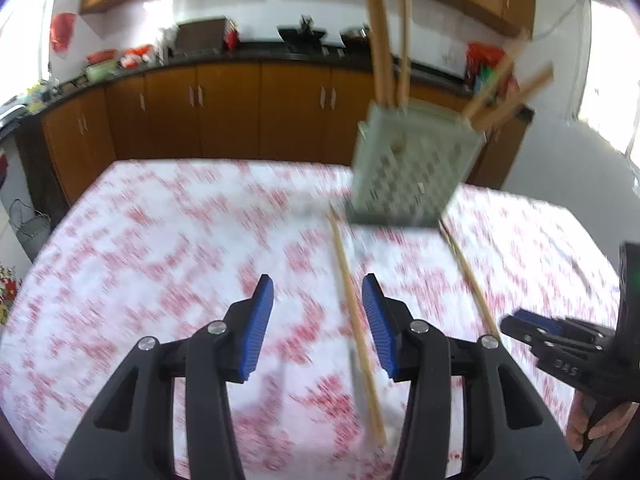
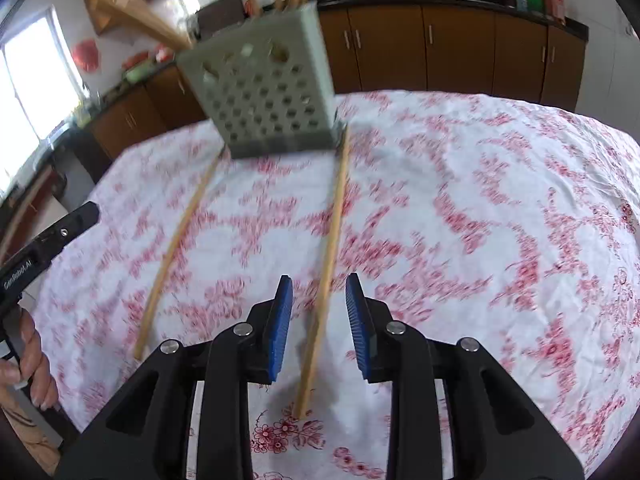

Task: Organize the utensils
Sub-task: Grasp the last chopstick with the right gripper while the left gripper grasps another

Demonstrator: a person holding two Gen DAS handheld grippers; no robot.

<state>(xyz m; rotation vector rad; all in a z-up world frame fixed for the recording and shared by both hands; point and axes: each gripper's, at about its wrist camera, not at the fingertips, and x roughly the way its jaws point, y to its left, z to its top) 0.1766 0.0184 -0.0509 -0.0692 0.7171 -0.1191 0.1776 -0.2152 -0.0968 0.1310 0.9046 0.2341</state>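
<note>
Several sticks already stand in the grey perforated plastic holder (image 2: 260,92); two wooden chopsticks remain, one lying loose between our left gripper (image 1: 318,312) jaws, one between our right gripper (image 2: 319,312) jaws, both half-open.

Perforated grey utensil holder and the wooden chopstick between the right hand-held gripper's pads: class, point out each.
Perforated grey utensil holder (image 2: 266,110), right wrist view, front wall.
Wooden chopstick (image 2: 334,224), right wrist view, mid-shaft.
</note>
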